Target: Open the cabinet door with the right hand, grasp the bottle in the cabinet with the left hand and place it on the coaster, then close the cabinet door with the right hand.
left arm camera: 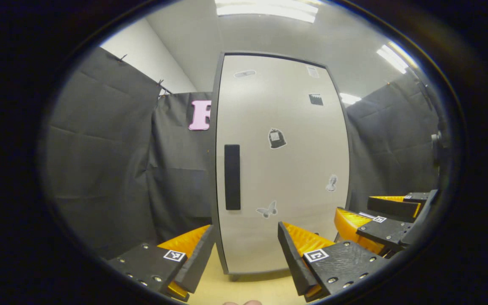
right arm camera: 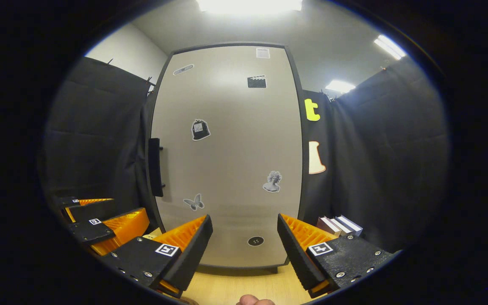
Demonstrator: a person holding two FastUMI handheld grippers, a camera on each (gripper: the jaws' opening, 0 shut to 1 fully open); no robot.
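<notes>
Cabinet door [left arm camera: 282,169]: stood shut at centre frame in the left gripper view, upright on the pale worktop [left arm camera: 235,290]; stickers dotted its face.
Handle [left arm camera: 232,177]: a dark vertical bar near the door's left edge, mid-height; in the right gripper view it stood proud on two posts, so it looked the place to hook or pinch.
Handling: the door looked a stiff, light panel, likely to swing on its right side.
Bottle and coaster: presumably behind the door; neither could be judged.
Right gripper [right arm camera: 244,243]: fingers spread, holding nothing, short of the door.
Left gripper [left arm camera: 246,254]: fingers spread, empty.
Surroundings: books [right arm camera: 339,225] low right of the cabinet, clear of the handle.
</notes>
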